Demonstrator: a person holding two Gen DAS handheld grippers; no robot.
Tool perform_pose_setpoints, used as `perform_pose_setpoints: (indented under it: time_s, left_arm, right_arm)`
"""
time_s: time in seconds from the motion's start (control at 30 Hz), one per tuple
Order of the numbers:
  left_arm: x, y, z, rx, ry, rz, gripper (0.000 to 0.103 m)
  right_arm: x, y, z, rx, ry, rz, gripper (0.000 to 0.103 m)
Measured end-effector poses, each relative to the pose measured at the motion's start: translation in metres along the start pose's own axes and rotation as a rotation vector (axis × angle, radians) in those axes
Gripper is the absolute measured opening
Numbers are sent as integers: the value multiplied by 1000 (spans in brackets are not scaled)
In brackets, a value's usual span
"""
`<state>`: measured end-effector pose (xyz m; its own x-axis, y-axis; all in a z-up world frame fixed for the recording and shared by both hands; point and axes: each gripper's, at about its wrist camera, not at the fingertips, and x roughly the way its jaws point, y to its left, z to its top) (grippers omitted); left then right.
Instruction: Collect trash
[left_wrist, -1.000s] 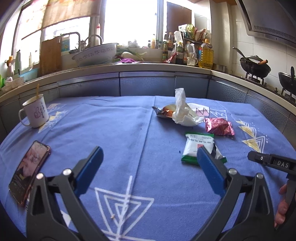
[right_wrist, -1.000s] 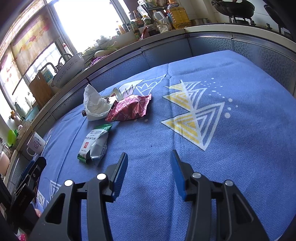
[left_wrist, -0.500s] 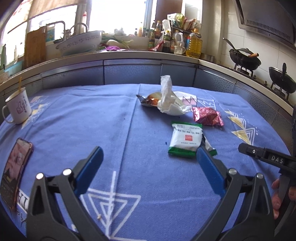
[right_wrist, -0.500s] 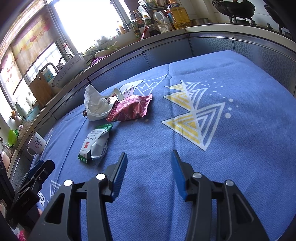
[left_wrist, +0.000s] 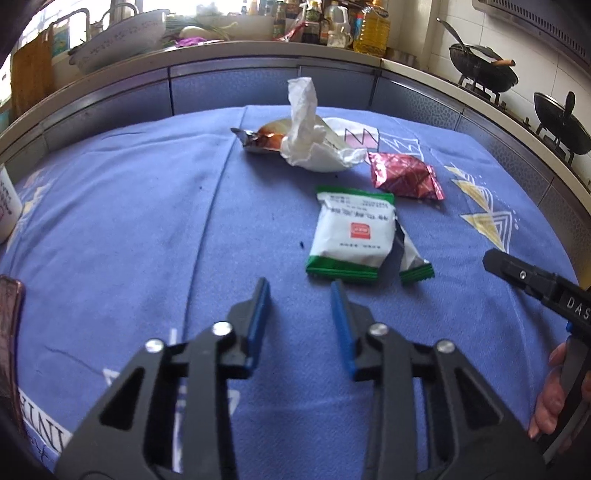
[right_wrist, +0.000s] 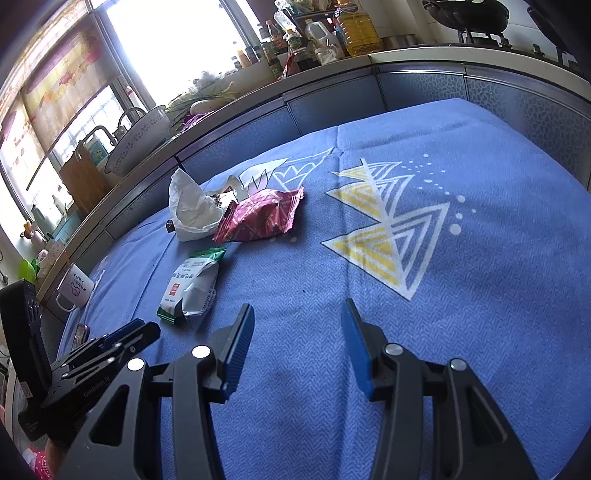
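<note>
Four pieces of trash lie together on the blue patterned cloth (left_wrist: 129, 221) that covers the tabletop; a white and green packet (left_wrist: 351, 232) lies nearest, flat, with a torn flap beside its right edge; past it a crumpled red foil wrapper (left_wrist: 404, 176) rests to the right, and a wad of white tissue (left_wrist: 306, 136) stands up beside it, partly over a brown and silver wrapper (left_wrist: 260, 139); the left tongs (left_wrist: 299, 291) hover low over bare cloth just short of the packet's green bottom edge, their blue pads closing with nothing between them and not touching it; the right tongs (right_wrist: 297, 312) hang over the cloth to the right of the packet, pads apart and empty; a white mug (right_wrist: 75, 288) stands near the far left edge of the cloth, and a phone (left_wrist: 7, 332) lies at the left edge, partly cut off.
</note>
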<state>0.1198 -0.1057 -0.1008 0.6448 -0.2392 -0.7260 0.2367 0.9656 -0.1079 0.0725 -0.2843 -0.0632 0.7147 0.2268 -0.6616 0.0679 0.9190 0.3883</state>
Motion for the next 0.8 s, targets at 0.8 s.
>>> perform_pose_setpoints:
  time_s: [0.8]
  left_arm:
    - [-9, 23, -4, -105, -42, -73, 29]
  right_arm:
    - [83, 29, 78, -139, 84, -87, 47]
